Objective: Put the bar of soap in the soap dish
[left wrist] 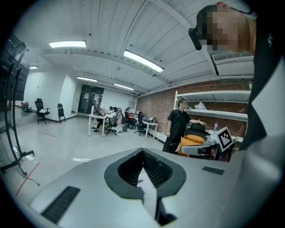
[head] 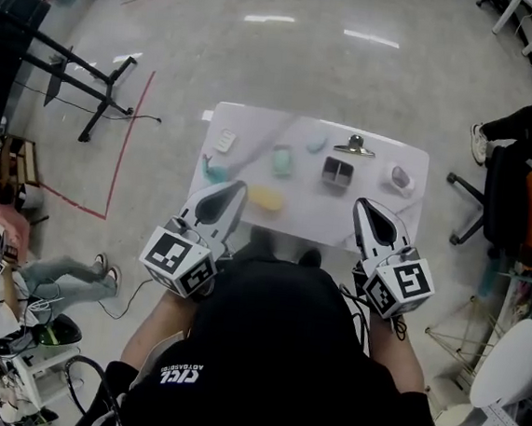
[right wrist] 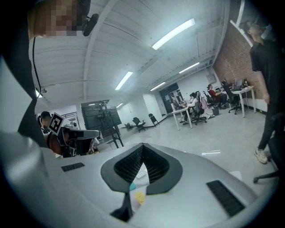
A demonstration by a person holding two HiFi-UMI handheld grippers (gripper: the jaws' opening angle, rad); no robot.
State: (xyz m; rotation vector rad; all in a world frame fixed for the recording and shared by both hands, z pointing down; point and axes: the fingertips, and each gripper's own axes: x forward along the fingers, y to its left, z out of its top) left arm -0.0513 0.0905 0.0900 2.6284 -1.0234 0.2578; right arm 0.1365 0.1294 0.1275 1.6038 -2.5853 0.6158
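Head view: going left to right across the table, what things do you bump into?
A white dish → yellow bar of soap → pale blue thing → metal clip → purple-and-white thing.

Open-plan lab-office: desks [left wrist: 99, 117], swivel chairs [left wrist: 42, 109], brick wall [left wrist: 156, 107].

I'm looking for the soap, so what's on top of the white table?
On the table, a yellow bar of soap lies nearest; behind it, a metal clip, a dark box and other small items. The person's head, left gripper and right gripper cover the near edge.
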